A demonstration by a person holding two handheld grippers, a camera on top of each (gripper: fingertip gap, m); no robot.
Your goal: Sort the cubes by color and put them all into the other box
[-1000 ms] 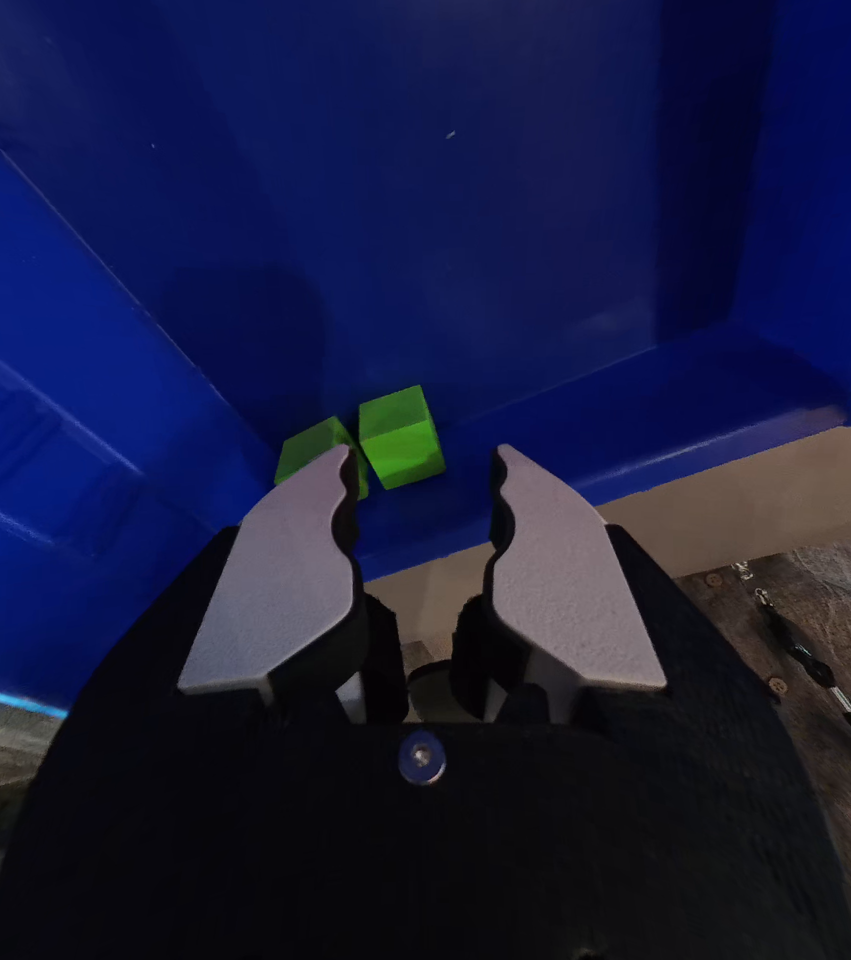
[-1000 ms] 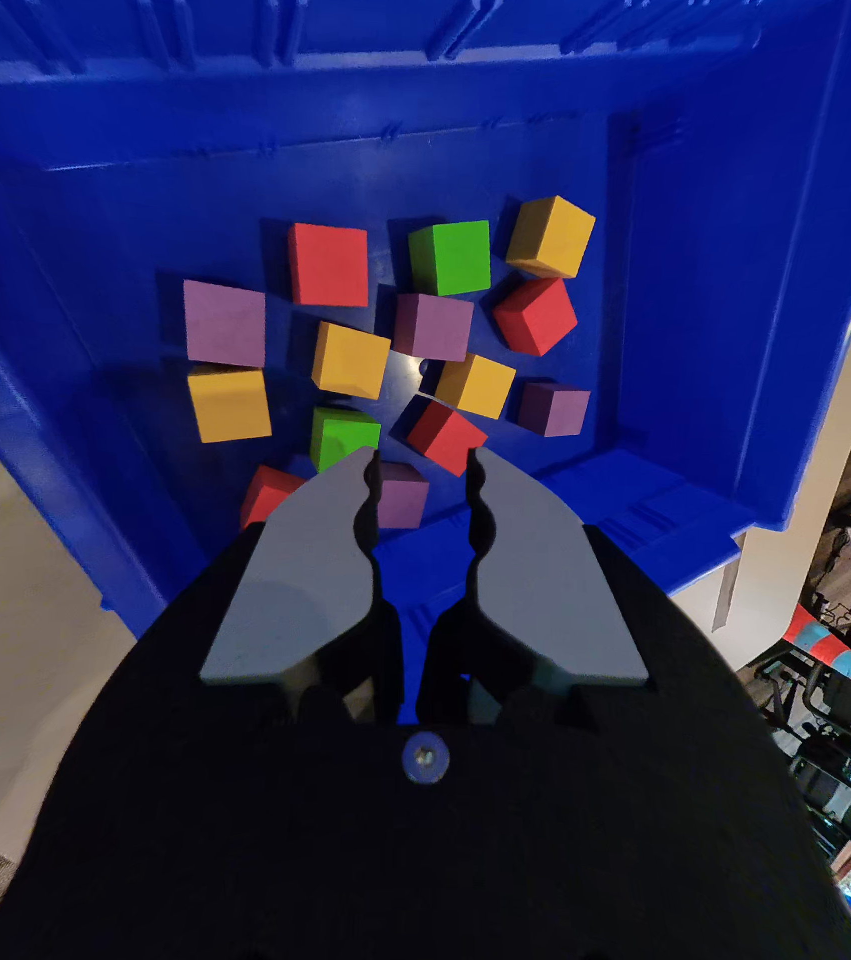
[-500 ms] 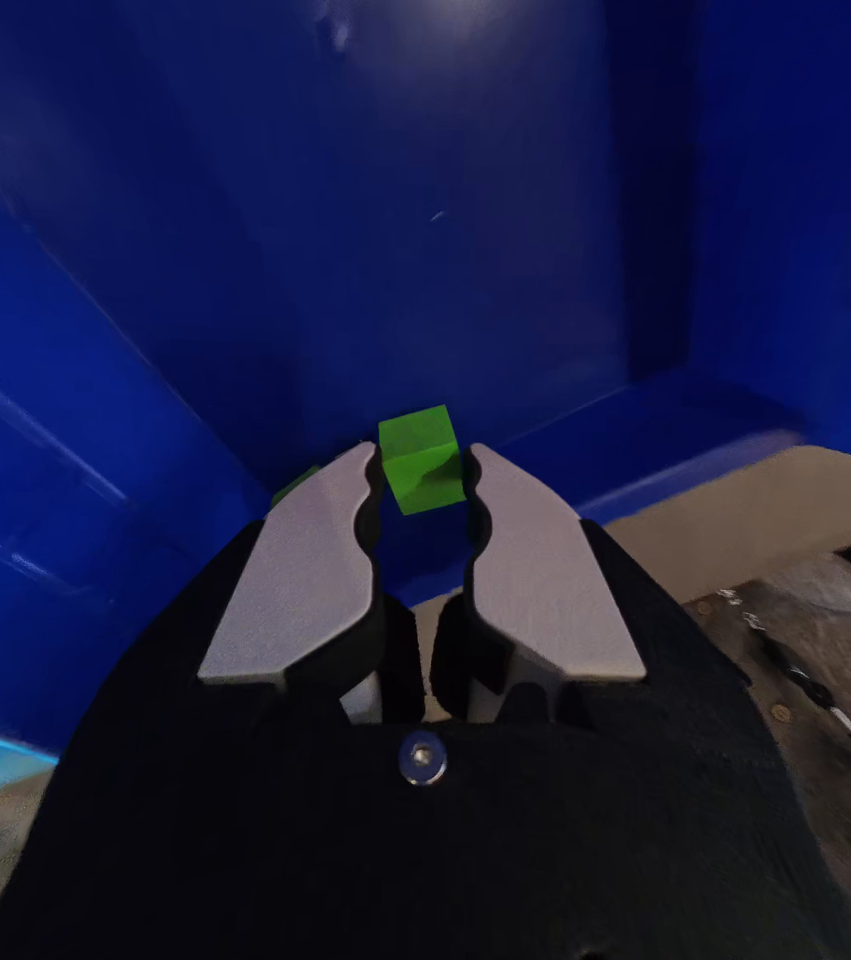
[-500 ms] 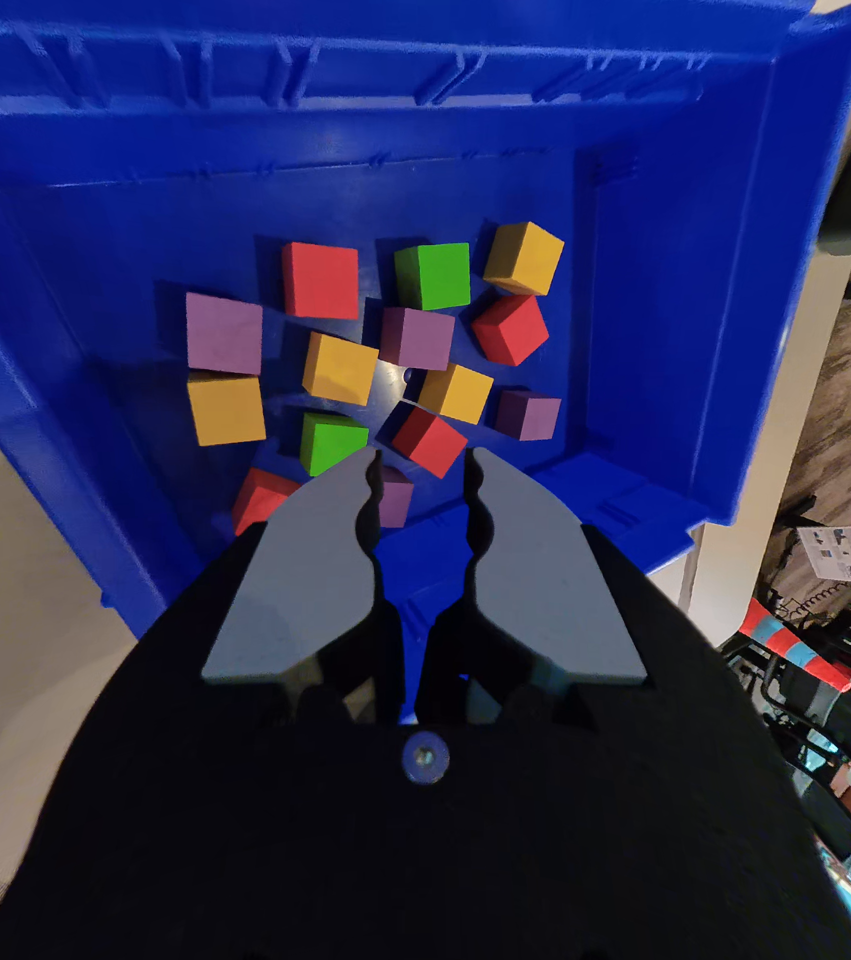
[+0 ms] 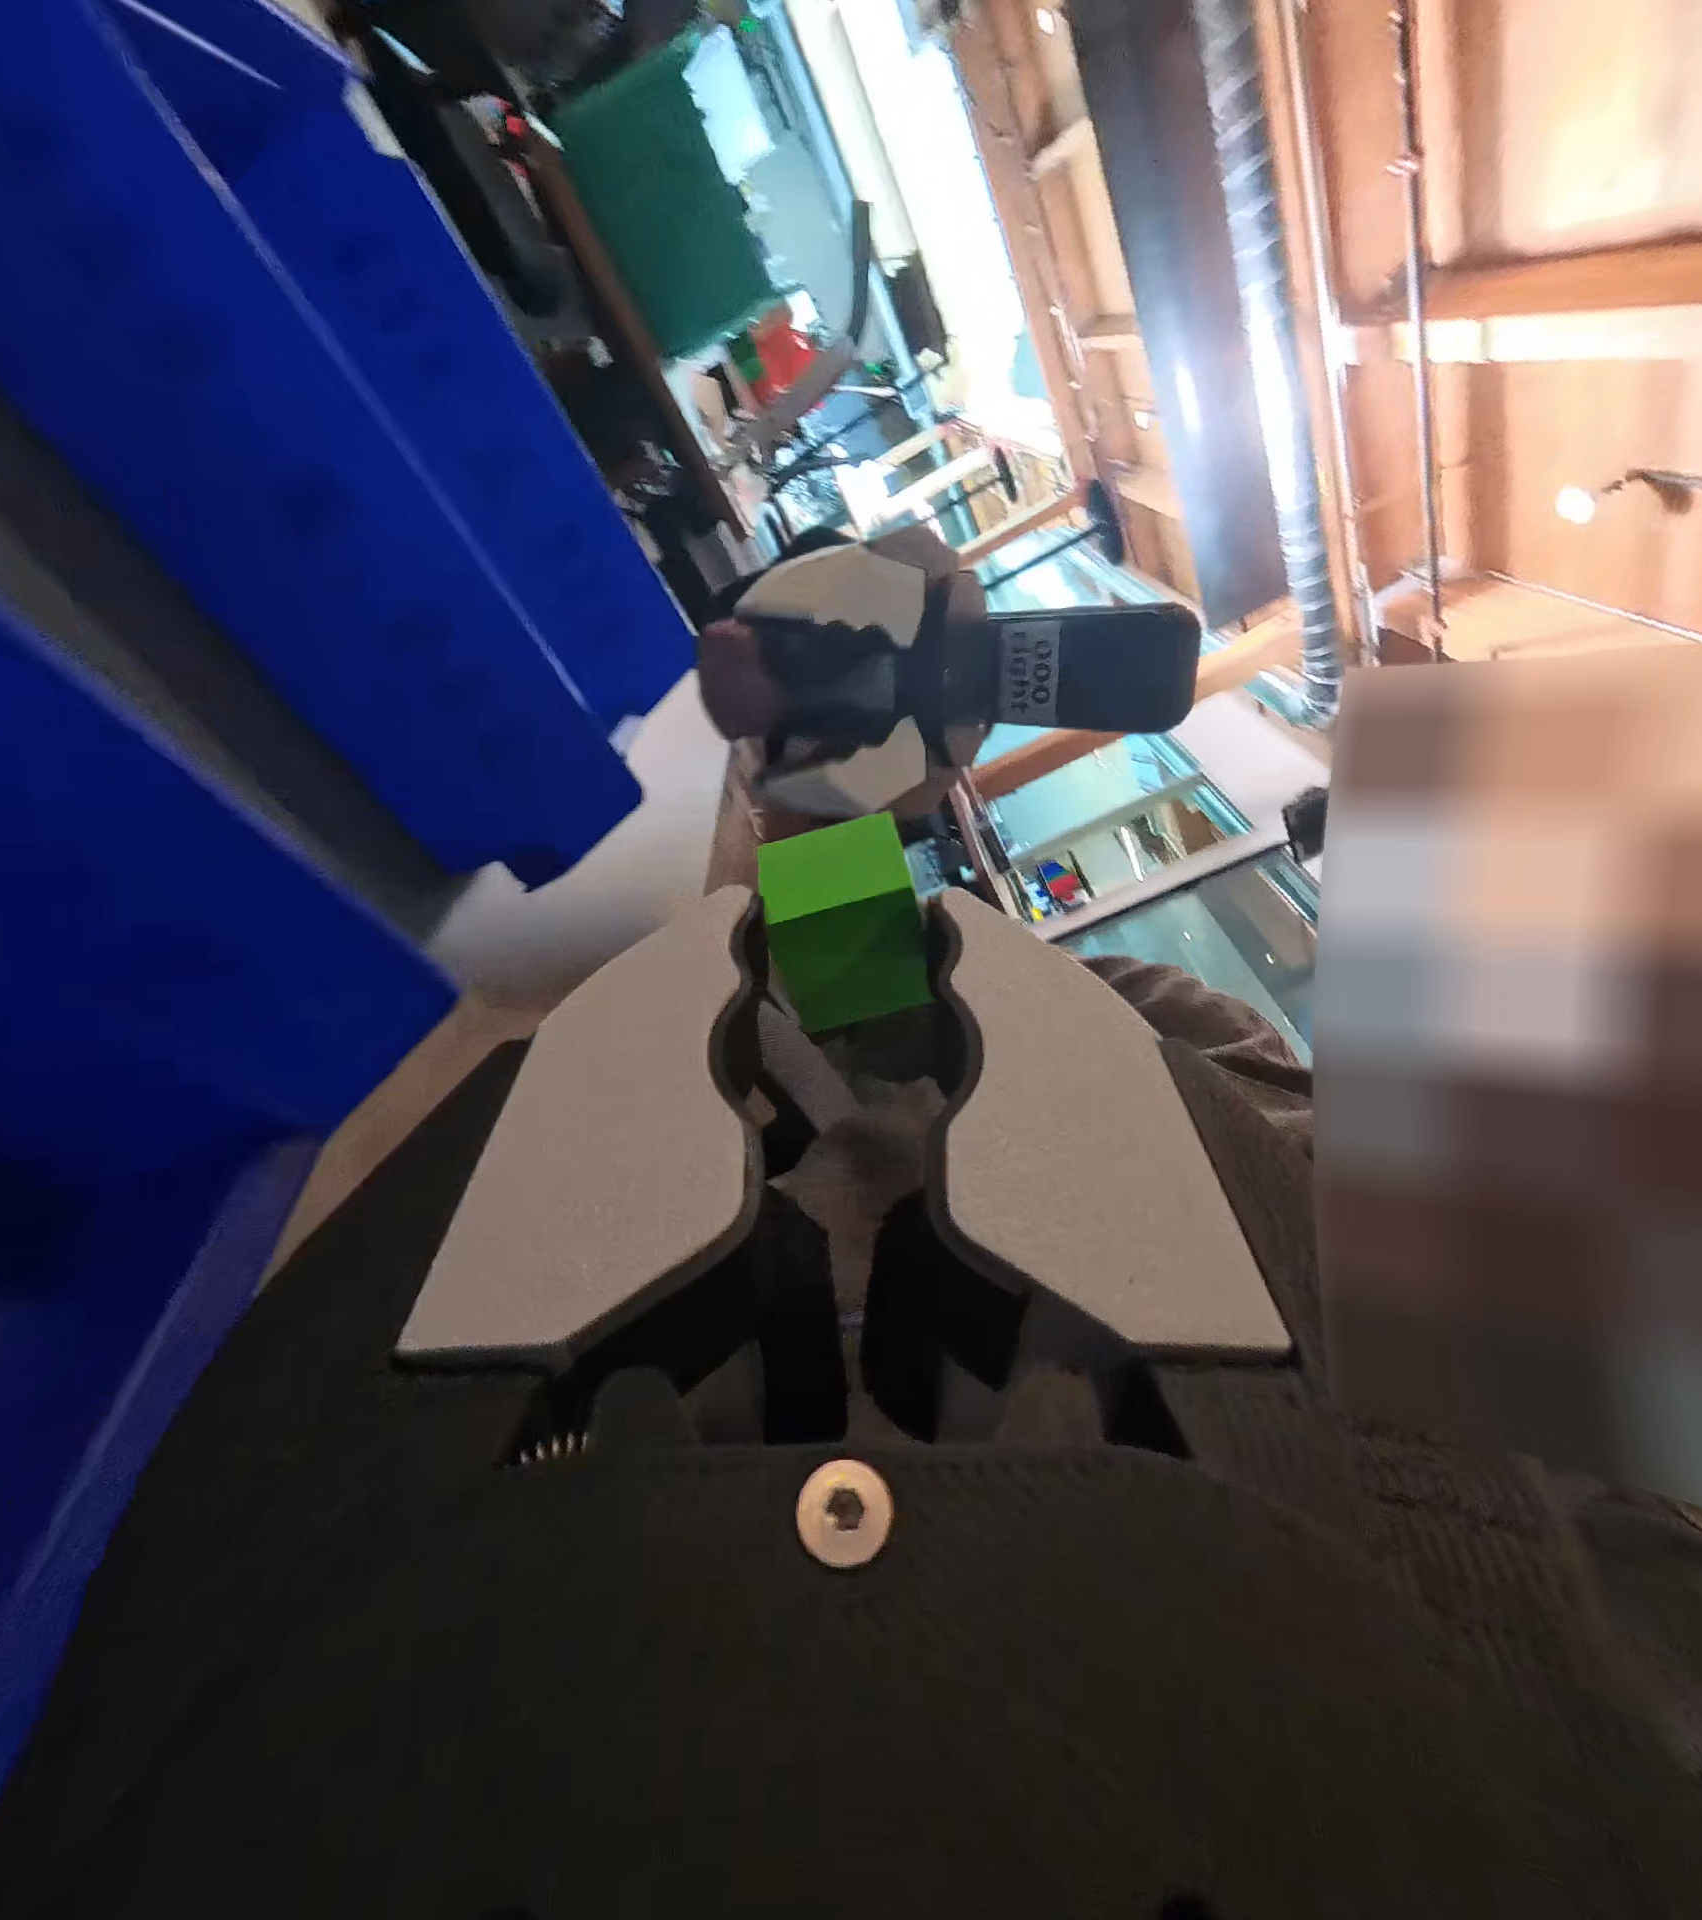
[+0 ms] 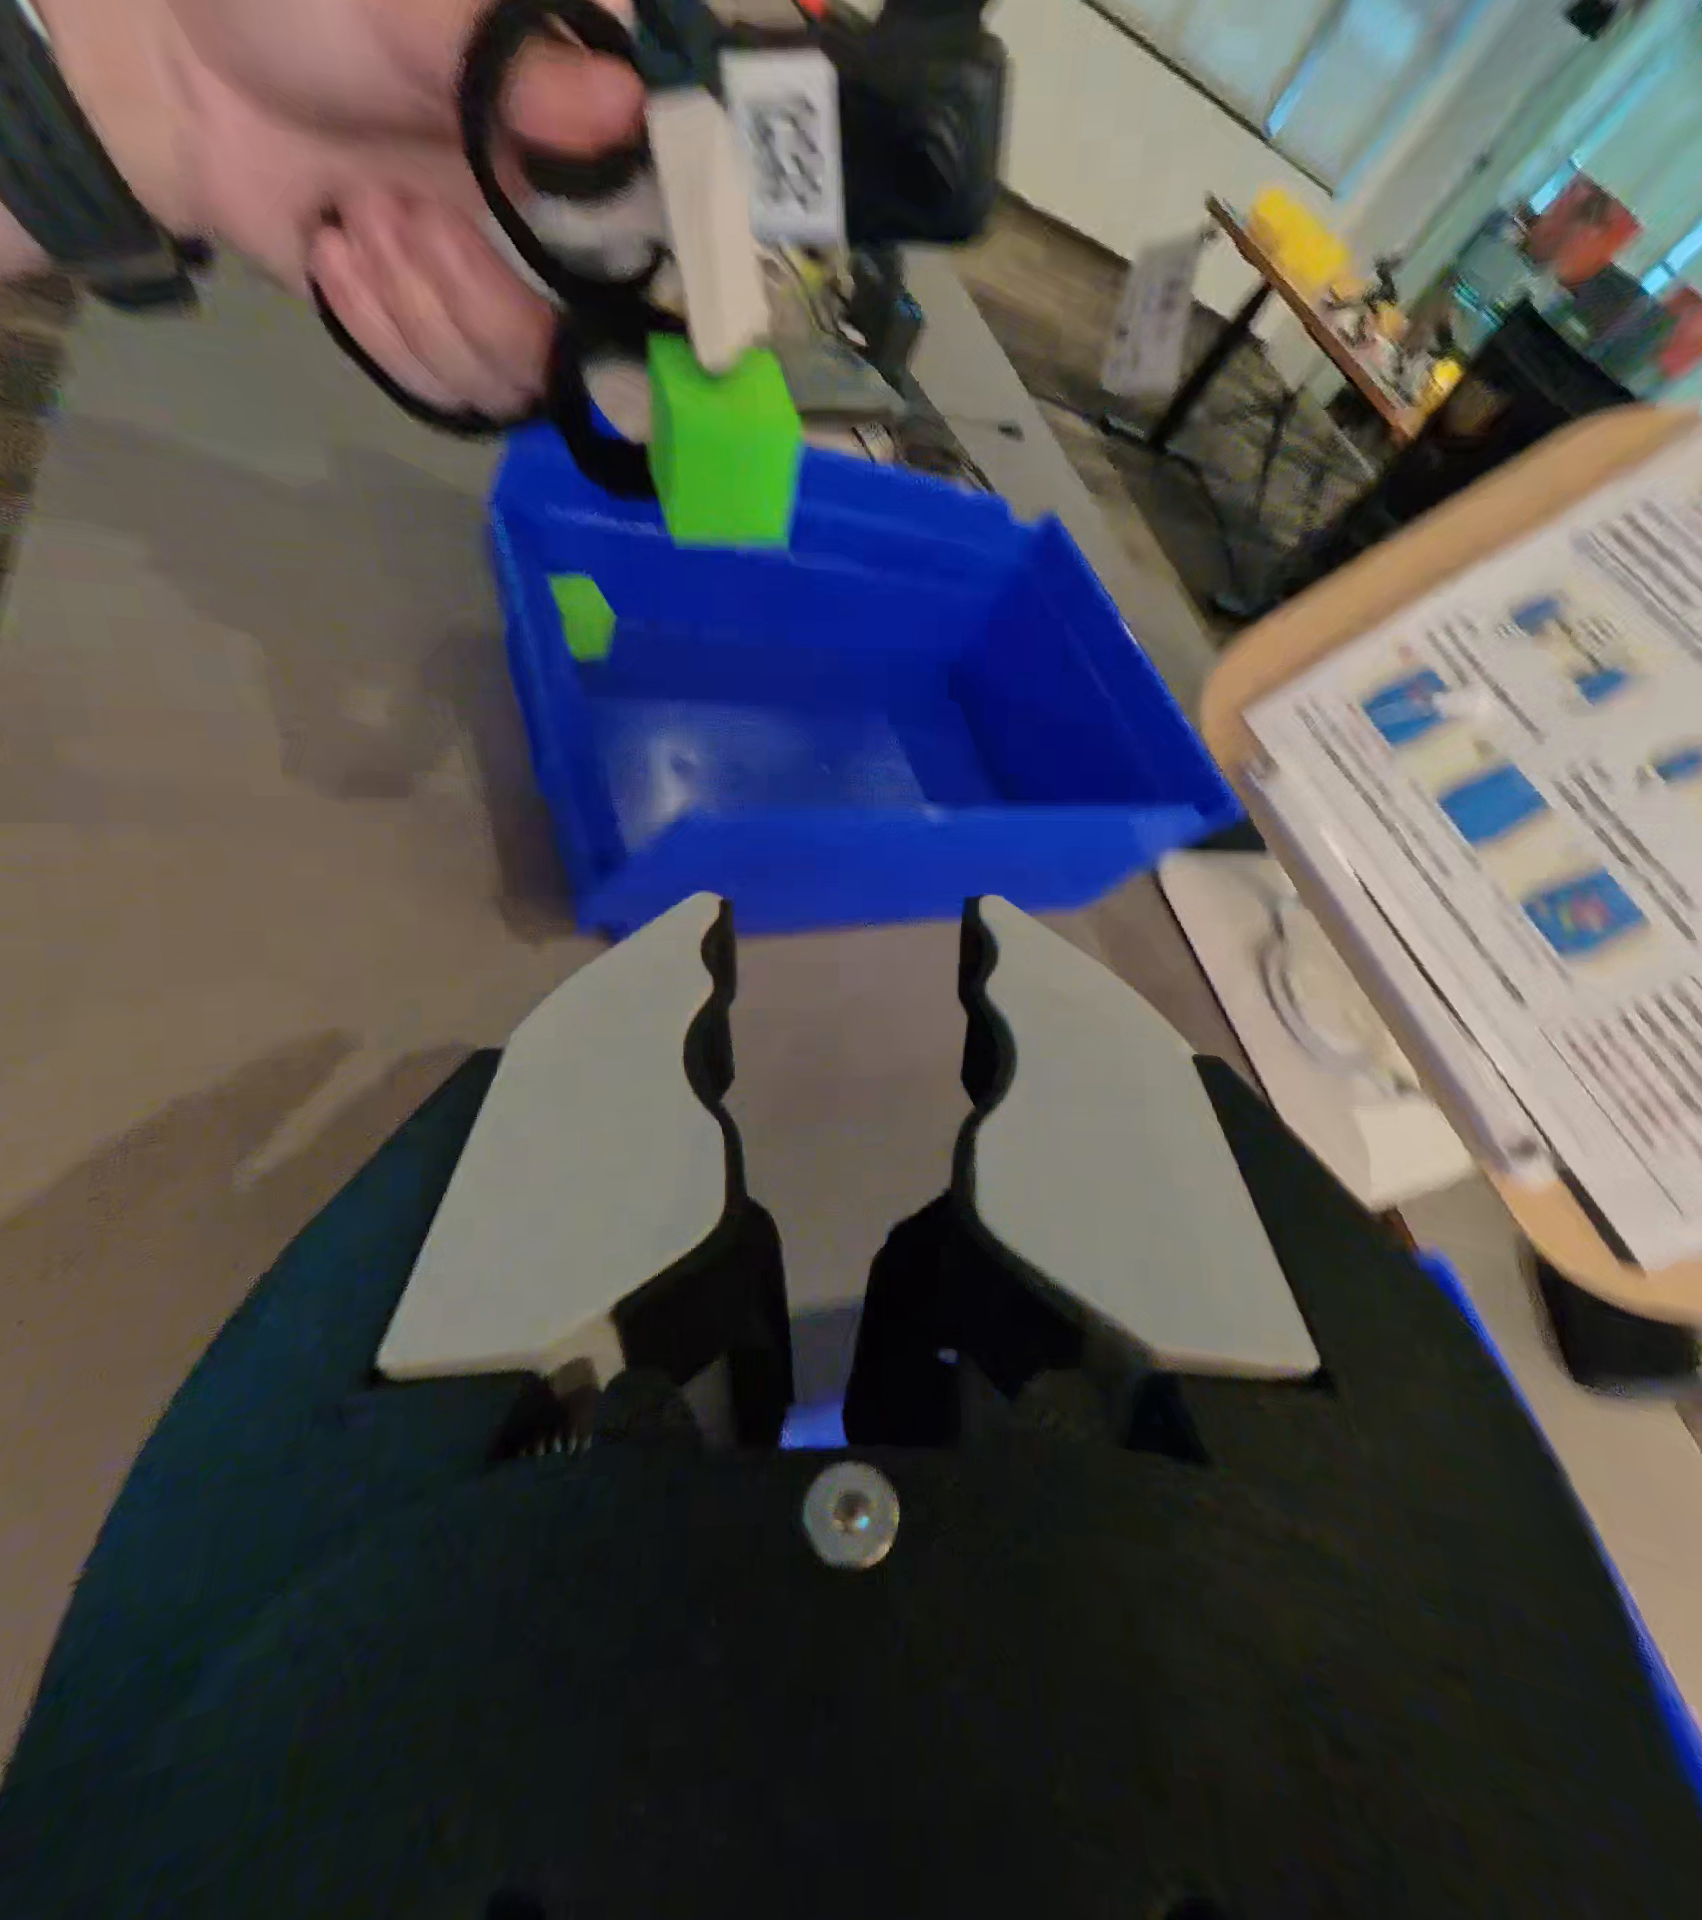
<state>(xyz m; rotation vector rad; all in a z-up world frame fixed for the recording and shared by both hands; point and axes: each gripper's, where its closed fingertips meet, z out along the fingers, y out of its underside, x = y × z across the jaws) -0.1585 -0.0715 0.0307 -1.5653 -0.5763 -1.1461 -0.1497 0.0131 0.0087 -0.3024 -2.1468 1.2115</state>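
My left gripper (image 5: 842,920) is shut on a green cube (image 5: 831,883) and holds it in the air. The right wrist view shows that cube (image 6: 722,457) just above the far rim of a small blue bin (image 6: 878,873), with a person's hand (image 6: 390,208) on the left gripper's handle. A second green cube (image 6: 582,613) lies in the bin's far left corner. My right gripper (image 6: 847,925) is open and empty above the table, just short of the bin's near wall. It also shows farther off in the left wrist view (image 5: 826,696).
Large blue bins (image 5: 203,520) stand along the left in the left wrist view. A wooden board carrying a printed sheet (image 6: 1553,831) sits right of the small bin. The grey table (image 6: 203,831) extends to the left, and room furniture lies beyond.
My left gripper closed on the green cube, lifted it out of the bin and swung to face the room. My right gripper left the bin of mixed cubes and now faces the small bin.
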